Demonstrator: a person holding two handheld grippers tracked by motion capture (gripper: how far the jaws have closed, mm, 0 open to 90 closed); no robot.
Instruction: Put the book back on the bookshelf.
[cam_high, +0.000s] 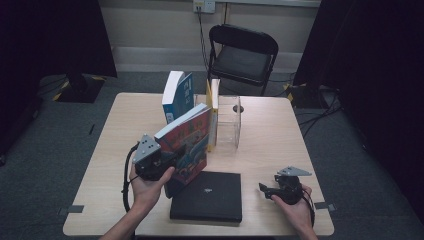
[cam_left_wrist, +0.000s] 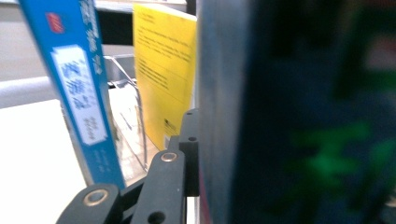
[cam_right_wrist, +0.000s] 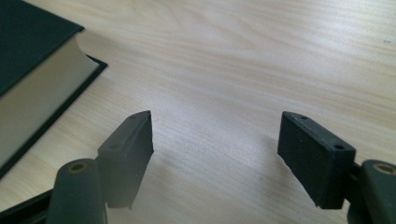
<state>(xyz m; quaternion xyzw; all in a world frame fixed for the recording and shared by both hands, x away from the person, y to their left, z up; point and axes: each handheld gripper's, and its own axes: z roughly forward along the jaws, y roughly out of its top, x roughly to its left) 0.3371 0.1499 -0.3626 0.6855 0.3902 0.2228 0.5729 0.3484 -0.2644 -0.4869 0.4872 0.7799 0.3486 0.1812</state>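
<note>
Your left gripper (cam_high: 167, 162) has its fingers clamped on the colourful book (cam_high: 187, 142), held tilted above the surface (cam_high: 270, 140), its long axis leaning toward the clear rack (cam_high: 231, 125) just beyond. Your right gripper (cam_high: 265, 189) rests low with fingers wide apart and empty, the black book (cam_high: 207, 196) lying flat to its left.

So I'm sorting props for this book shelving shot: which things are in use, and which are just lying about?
In use:
- colourful book, clamped in the left gripper
- clear rack
- blue book and yellow book standing at it
- black book, near the open right gripper

Lying about:
- folding chair
</note>
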